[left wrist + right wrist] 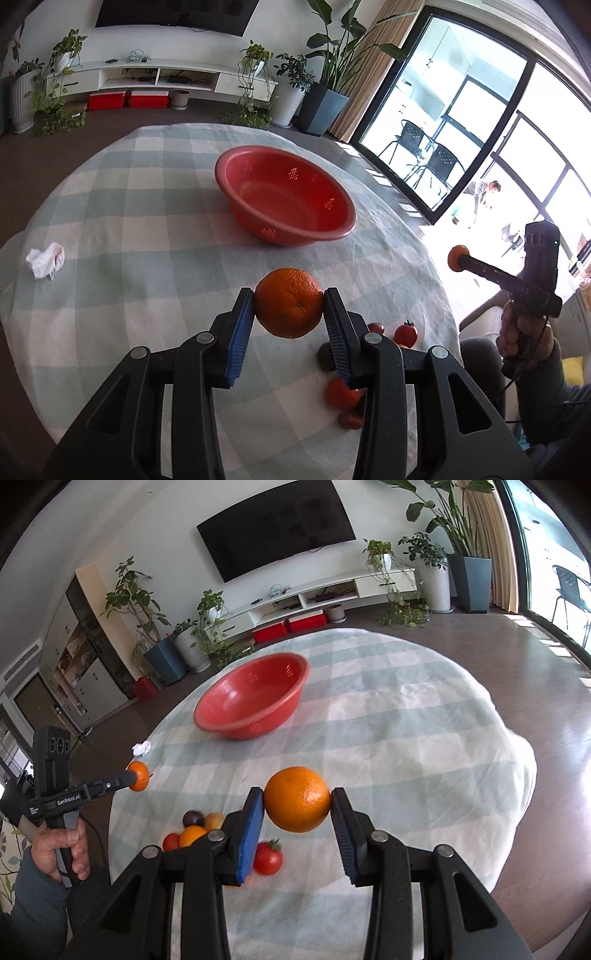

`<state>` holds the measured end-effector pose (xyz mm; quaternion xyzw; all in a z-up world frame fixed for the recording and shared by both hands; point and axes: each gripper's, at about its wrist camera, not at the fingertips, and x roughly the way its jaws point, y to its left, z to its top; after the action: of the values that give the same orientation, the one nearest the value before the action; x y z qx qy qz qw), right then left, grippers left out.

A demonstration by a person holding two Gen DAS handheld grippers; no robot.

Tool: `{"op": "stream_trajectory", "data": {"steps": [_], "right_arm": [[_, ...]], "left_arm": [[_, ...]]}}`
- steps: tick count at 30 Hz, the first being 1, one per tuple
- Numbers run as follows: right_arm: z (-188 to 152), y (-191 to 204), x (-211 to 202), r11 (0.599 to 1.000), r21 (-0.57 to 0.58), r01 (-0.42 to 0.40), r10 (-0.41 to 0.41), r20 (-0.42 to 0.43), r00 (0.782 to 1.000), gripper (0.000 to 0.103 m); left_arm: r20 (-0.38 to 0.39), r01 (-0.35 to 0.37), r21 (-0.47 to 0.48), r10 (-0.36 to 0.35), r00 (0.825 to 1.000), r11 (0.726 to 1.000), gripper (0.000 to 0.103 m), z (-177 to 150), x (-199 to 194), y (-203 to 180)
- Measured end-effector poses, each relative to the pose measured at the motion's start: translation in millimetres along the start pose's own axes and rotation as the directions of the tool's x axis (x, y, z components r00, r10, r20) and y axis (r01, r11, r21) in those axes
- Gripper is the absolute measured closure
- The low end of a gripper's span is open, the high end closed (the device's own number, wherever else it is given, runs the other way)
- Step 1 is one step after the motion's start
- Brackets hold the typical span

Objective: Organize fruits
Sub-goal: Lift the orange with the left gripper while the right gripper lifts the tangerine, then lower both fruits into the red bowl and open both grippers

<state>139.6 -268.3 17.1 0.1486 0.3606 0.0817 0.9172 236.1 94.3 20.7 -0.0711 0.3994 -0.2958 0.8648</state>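
Round table under a checked cloth [129, 229]. Red perforated plastic bowl [284, 195] sits toward the far side. Crumpled white tissue [46, 260] lies at the left edge, well apart from the bowl. Cluster of small red tomatoes and dark plums [195, 829] lies at the near edge, one stemmed tomato [267, 857] just right of it.

A round surface under a pale green-and-white checked cloth [406, 716] carries a red perforated plastic bowl [251, 698] at upper centre; a crumpled white tissue [142, 748] at left; a cluster of small tomatoes and fruits [195, 827] at lower left.
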Motion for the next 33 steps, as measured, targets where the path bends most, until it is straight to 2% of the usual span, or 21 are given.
{"op": "stream_trajectory", "data": {"steps": [2,6,9,12,16,20,28,33], "right_arm": [[24,-5,2,1.000,-0.013,0.013,-0.013,0.031,0.999,0.063],[74,2,17,0.999,-0.048,-0.010,0.013,0.061,0.998,0.063],[104,20,41,0.993,-0.102,-0.056,0.062,0.057,0.996,0.063],[121,39,72,0.987,-0.146,-0.069,0.072,0.015,0.997,0.063],[122,59,123,0.973,-0.220,-0.069,0.053,-0.077,0.996,0.063],[111,67,159,0.961,-0.272,-0.046,0.010,-0.136,0.991,0.063],[96,80,195,0.910,-0.414,-0.015,-0.072,-0.193,0.979,0.063],[93,80,212,0.893,-0.450,-0.011,-0.104,-0.230,0.968,0.063]], "left_arm": [[0.015,-0.018,0.032,0.018,1.000,0.999,0.067,24,3,-5],[0.031,-0.066,0.098,0.063,0.998,0.993,0.067,77,21,-21],[0.020,-0.113,0.126,0.112,0.994,0.986,0.067,110,44,-27],[-0.016,-0.142,0.141,0.145,0.989,0.980,0.067,130,74,-28],[-0.080,-0.168,0.150,0.181,0.980,0.974,0.067,134,115,-22],[-0.127,-0.168,0.158,0.189,0.974,0.973,0.067,123,145,-15],[-0.168,-0.182,0.206,0.217,0.962,0.962,0.067,116,174,-11],[-0.192,-0.188,0.223,0.232,0.954,0.957,0.067,112,187,-7]]}}
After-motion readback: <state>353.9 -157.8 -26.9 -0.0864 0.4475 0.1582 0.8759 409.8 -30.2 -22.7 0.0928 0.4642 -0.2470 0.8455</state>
